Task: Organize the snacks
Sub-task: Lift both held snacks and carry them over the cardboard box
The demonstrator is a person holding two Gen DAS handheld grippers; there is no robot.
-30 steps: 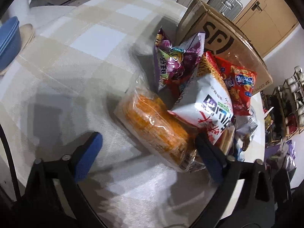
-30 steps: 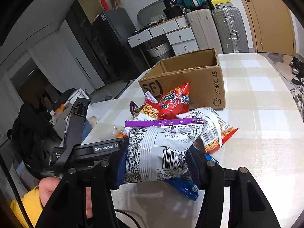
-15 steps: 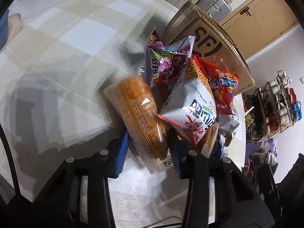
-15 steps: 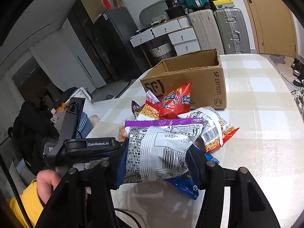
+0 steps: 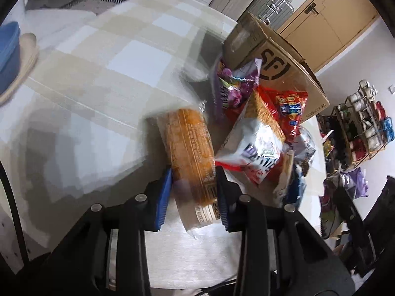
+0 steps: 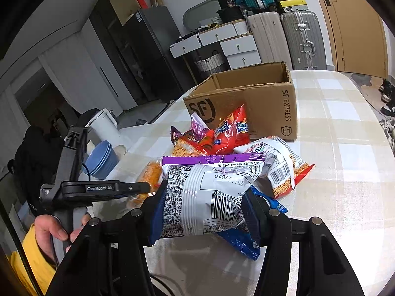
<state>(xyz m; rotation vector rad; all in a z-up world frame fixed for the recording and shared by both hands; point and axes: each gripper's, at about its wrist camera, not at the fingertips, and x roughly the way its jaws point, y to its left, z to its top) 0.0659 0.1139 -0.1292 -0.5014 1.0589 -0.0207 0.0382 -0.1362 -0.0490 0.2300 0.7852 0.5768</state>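
Both tongs grip: left tongs [image 5: 193, 188] just closed on orange packet [image 5: 188, 148], right tongs [image 6: 203, 212] on silver bag [image 6: 207, 197].

2 suitcases [image 6: 293, 39] beside white drawers [image 6: 222, 42], wooden door [image 6: 350, 22].

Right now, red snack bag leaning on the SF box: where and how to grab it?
Take the red snack bag by its free upper corner, coming from above on the near side. It stands tilted against the cardboard box, so the back is blocked, and its lower end is buried among other packets; the top is probably the only clear edge.
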